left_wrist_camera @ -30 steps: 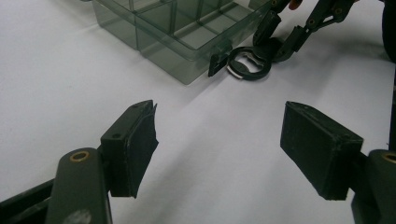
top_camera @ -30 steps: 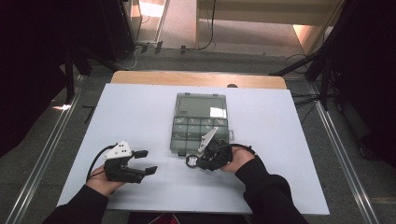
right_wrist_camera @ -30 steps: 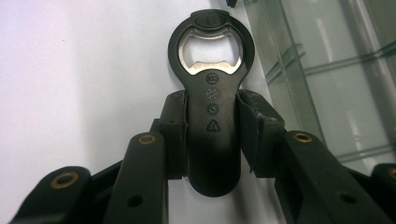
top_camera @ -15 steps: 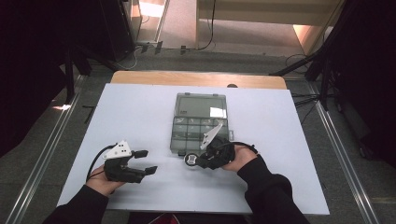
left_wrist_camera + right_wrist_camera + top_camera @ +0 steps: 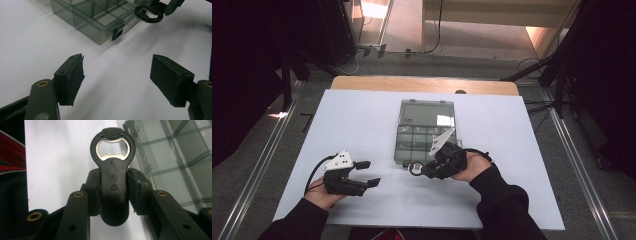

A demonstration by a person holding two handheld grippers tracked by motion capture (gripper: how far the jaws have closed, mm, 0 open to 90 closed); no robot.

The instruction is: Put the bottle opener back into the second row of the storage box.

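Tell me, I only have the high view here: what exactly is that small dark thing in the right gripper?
Observer: A black bottle opener; the right gripper is shut on its handle, ring end pointing away.
Operator: Is the compartment box latched?
Observer: The left gripper view shows the clear box with a dark latch on its front edge; whether it is fastened I cannot tell.
Operator: And the left gripper?
Observer: The left gripper is open, with bare white table between its pads.
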